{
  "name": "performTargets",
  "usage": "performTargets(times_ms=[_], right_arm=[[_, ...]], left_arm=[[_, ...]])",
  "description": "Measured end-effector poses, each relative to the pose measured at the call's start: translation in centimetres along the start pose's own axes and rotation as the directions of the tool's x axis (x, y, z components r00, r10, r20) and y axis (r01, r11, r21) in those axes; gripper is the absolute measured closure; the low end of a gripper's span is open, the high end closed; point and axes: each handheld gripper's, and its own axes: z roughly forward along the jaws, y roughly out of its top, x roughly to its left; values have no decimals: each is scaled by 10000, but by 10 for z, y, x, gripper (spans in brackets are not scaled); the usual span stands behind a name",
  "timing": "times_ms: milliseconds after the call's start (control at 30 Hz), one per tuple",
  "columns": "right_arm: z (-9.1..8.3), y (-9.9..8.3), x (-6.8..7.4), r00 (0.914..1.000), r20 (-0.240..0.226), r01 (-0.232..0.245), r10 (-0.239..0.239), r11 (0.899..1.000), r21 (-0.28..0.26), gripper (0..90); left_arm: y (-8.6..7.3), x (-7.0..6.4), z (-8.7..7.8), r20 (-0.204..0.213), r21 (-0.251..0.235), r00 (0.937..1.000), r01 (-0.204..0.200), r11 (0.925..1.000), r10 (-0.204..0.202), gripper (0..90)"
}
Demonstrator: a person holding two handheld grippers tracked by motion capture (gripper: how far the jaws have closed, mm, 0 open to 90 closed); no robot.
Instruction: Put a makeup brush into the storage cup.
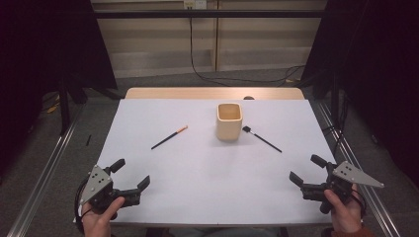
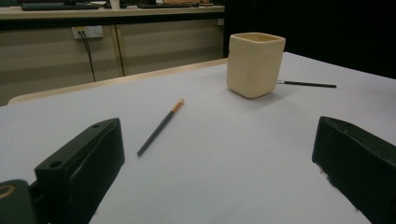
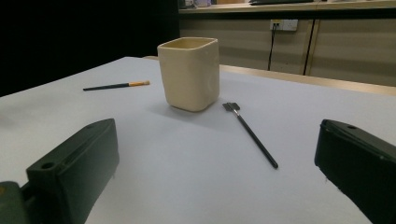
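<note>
Currently both the left gripper and right gripper hold their jaws wide apart, empty, touching nothing; cup and two brushes lie ahead.

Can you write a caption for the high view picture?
Two open tongs wait near two brushes and a cream cup.
</note>
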Motion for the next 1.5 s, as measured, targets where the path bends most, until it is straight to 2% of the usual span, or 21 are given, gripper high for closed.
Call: performTargets(times_ms=[433,767,967,1200,1500], right_arm=[[2,1,2,9998,-205,30,-30,10000,5,0],[0,2,6,9995,-318,44,-47,9999,-119,0],[1,2,7,9992,-406,-6,2,9999,-107,0],[1,2,7,9990,-451,-65,59,9999,-124,0],[1,2,7,9989,-464,-91,84,9999,-146,0]], left_arm=[[0,0,-3,75,77,9999,97,9999,-97,26],[2,-2,0,125,180,9999,-2,9998,0,26],[7,-3,5,347,154,9994,22,9999,-27,26],[16,-9,13,794,90,9965,-279,9996,271,26],[22,-9,22,1006,58,9944,-318,9995,311,23]])
